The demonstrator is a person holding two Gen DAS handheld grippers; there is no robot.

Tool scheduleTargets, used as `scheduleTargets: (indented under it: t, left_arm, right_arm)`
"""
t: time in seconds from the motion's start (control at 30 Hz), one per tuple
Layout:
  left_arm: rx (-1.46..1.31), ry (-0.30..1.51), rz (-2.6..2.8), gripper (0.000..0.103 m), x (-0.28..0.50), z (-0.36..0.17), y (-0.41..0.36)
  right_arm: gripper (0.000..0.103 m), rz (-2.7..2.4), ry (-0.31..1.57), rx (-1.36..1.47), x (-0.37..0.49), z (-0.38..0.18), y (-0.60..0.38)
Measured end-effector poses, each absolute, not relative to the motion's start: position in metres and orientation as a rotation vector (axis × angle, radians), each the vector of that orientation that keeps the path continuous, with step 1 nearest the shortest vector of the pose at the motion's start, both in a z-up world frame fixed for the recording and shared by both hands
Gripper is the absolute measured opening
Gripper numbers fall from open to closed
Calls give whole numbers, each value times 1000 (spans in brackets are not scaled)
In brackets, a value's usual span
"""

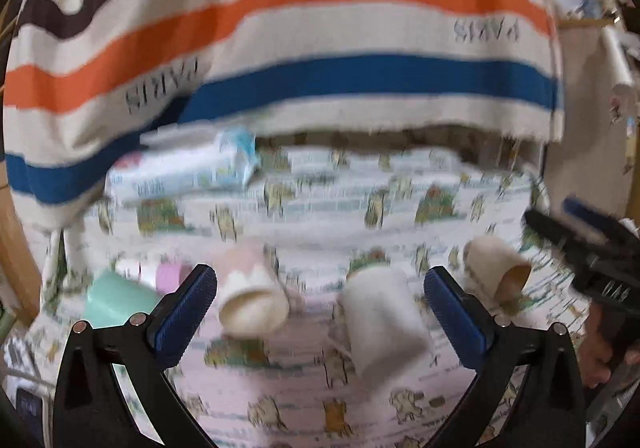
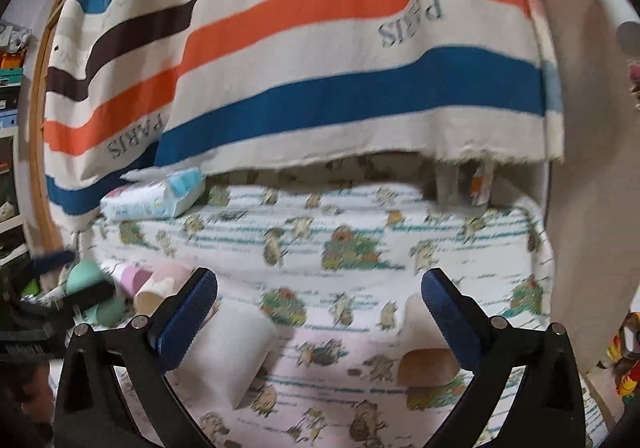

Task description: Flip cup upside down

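Several cups lie on their sides on a cartoon-print sheet (image 1: 320, 208). In the left wrist view a white mug (image 1: 384, 324) lies between my open left gripper's (image 1: 320, 312) fingers, with a pink-and-white cup (image 1: 252, 300) to its left and a cream cup with a brown inside (image 1: 498, 268) to its right. A mint cup (image 1: 120, 298) and a pink cup (image 1: 172, 276) lie far left. My right gripper (image 2: 320, 312) is open and empty; the white mug (image 2: 232, 348) lies by its left finger and the cream cup (image 2: 428, 352) by its right finger. The right gripper also shows at that view's right edge (image 1: 592, 244).
A striped blanket (image 1: 300, 48) hangs behind the bed. A pack of wipes (image 1: 184, 168) lies at the back left; it also shows in the right wrist view (image 2: 156, 196). A wooden frame stands at the left, clutter at both sides.
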State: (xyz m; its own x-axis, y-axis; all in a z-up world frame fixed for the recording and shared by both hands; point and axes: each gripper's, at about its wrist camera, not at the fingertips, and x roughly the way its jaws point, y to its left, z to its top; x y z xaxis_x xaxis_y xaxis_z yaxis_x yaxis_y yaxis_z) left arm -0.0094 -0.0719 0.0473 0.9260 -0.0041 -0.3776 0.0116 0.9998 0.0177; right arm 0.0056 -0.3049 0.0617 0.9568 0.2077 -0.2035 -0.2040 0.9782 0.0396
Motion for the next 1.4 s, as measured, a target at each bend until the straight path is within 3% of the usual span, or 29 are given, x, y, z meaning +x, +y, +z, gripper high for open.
scheduleTargets:
  t: [0.27, 0.53, 1.0, 1.23, 1.4]
  left_arm:
    - [-49, 567, -36, 103, 17, 10, -90]
    - [-47, 691, -28, 103, 47, -17, -112]
    - [22, 894, -15, 101, 80, -60, -130]
    - [7, 932, -63, 82, 87, -68, -131]
    - [11, 935, -87, 75, 83, -67, -133]
  right_arm:
    - [103, 75, 115, 139, 14, 45, -329]
    - [103, 71, 198, 196, 27, 30, -341]
    - [103, 88, 178, 69, 21, 29, -317]
    - [103, 86, 216, 104, 28, 27, -324]
    - [103, 79, 229, 131, 30, 26, -330]
